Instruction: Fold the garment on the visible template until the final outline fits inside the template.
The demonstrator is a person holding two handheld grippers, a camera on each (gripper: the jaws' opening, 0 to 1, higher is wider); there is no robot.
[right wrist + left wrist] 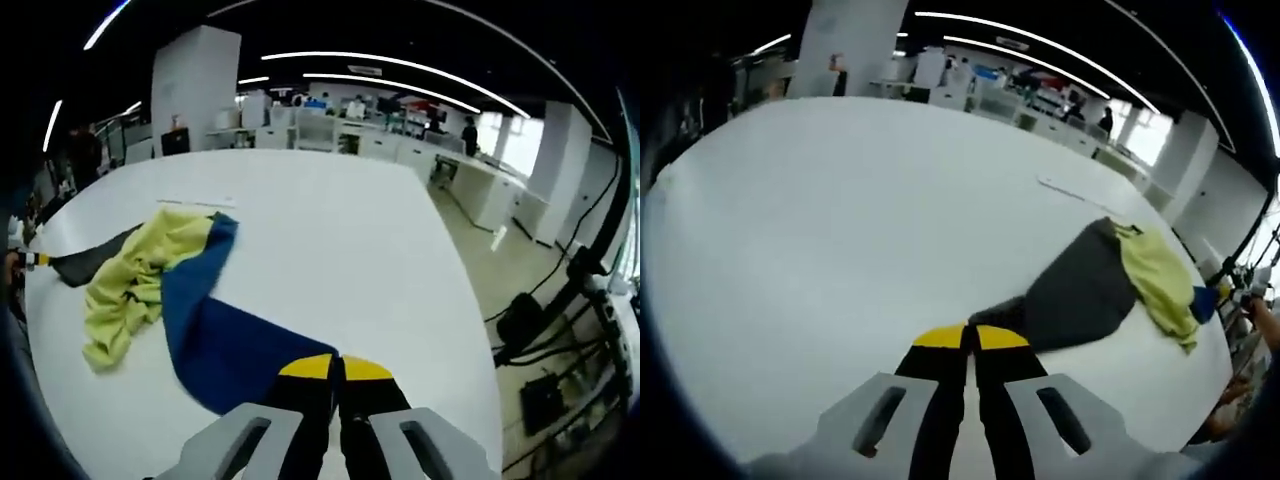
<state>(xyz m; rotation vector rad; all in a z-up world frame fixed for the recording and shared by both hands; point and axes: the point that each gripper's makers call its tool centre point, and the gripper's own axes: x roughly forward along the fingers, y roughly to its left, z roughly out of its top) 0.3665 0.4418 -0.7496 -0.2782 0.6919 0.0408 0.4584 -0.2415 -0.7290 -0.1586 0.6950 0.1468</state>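
Where both hand-held grippers clamp garment (190, 300) corners, white table (820, 250), bright office.

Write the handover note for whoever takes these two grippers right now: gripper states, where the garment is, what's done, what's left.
Left gripper: shut on the garment's grey corner.
Right gripper: shut on its blue corner.
Garment: grey, yellow and blue, stretched between the two grippers on the white table, its yellow middle bunched up.
Done: both ends gripped.
Left: spread, then fold. I can't make out a template outline; a thin white strip lies beyond the garment.
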